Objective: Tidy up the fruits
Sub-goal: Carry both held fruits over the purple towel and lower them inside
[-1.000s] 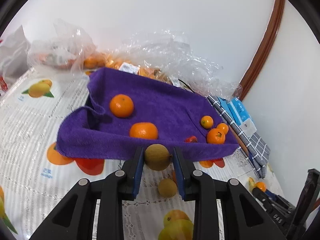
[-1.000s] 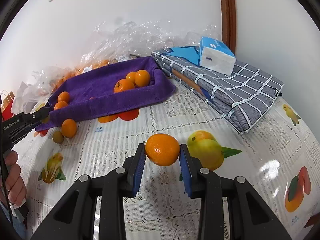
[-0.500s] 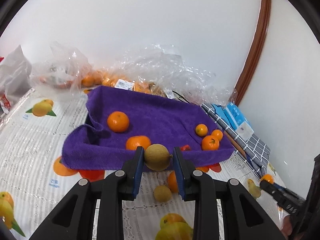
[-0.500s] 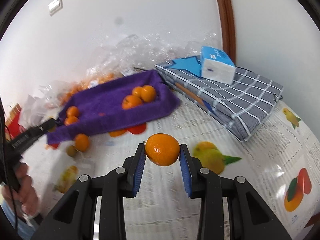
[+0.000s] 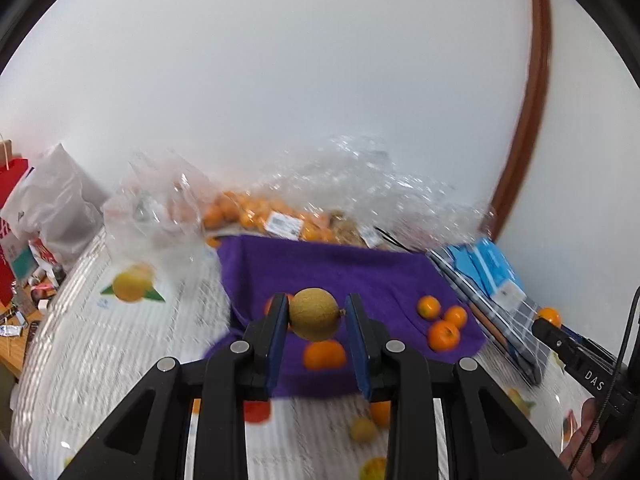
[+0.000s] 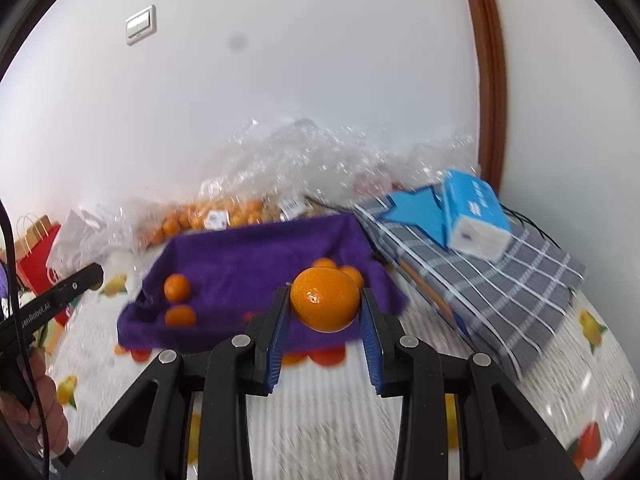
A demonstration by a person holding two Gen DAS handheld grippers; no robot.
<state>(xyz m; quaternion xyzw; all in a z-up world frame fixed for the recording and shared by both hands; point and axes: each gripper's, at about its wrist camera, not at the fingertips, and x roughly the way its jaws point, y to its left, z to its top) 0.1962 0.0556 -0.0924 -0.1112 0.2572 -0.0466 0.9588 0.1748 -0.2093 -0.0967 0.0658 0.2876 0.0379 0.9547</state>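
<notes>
My left gripper [image 5: 316, 318] is shut on a tan round fruit [image 5: 314, 313], held in the air in front of the purple towel tray [image 5: 340, 268]. My right gripper [image 6: 325, 314] is shut on an orange [image 6: 325, 305], also raised, facing the same tray [image 6: 256, 264]. Oranges lie in the tray: a cluster at the right [image 5: 442, 322] and one near the front [image 5: 324, 354]; two at the left in the right wrist view [image 6: 177, 287]. A small tan fruit [image 5: 362, 429] and an orange [image 5: 380, 412] lie on the tablecloth.
Clear plastic bags of oranges [image 5: 256, 212] line the wall behind the tray. A folded checked cloth [image 6: 500, 276] with a blue tissue box [image 6: 474, 220] lies right of the tray. A red paper bag [image 6: 38, 256] stands at the left. The tablecloth [image 5: 100, 344] has printed fruit.
Both grippers have risen and tilted up with their fruits still held. The tray now sits lower and farther in both views, and the right gripper has swung towards it.
</notes>
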